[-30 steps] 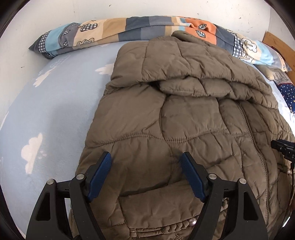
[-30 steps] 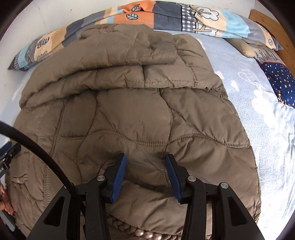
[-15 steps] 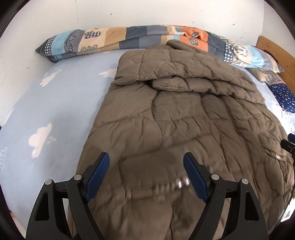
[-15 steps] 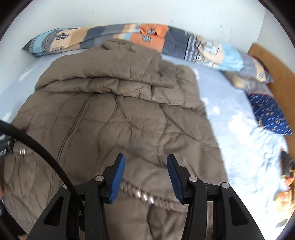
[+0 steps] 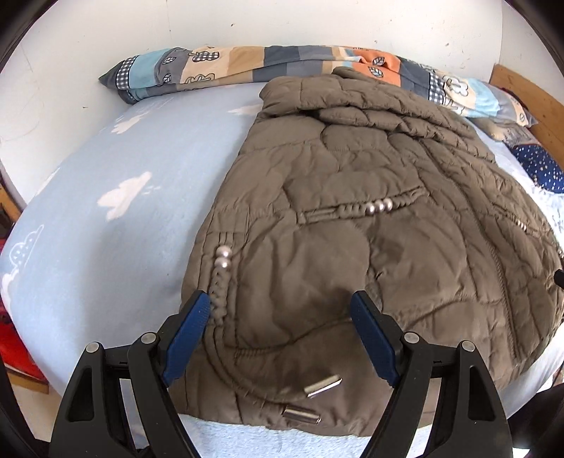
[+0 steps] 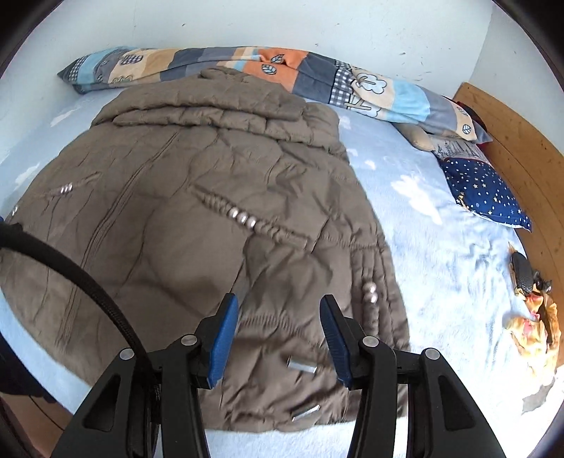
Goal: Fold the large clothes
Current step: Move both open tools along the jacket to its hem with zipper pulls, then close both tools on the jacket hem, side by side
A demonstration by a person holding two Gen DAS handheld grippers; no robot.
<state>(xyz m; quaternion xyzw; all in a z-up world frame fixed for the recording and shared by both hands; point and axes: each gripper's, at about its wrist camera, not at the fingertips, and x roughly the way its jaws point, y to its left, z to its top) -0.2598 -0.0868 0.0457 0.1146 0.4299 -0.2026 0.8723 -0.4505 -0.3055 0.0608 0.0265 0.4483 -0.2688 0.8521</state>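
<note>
A large brown quilted jacket (image 5: 352,218) lies flat on the light blue bed sheet (image 5: 123,197), hood end toward the far wall. It carries braided trims with pearl beads and metal toggles near the hem. My left gripper (image 5: 280,317) hovers over the jacket's near left hem corner, jaws wide open, nothing between the blue pads. In the right wrist view the same jacket (image 6: 183,197) fills the left and centre. My right gripper (image 6: 278,317) hangs above its near right hem area, open, and holds nothing.
A patchwork quilt (image 5: 282,65) is rolled along the far wall (image 6: 317,24). A star-patterned navy pillow (image 6: 483,190) and a wooden headboard (image 6: 521,155) lie at the right. A small orange toy (image 6: 532,303) sits on the sheet at far right. A black cable (image 6: 77,267) crosses the left.
Both grippers have pulled back toward the near edge of the bed, away from the jacket's middle. The hem, toggles and bead trims have come into view. Neither gripper holds fabric.
</note>
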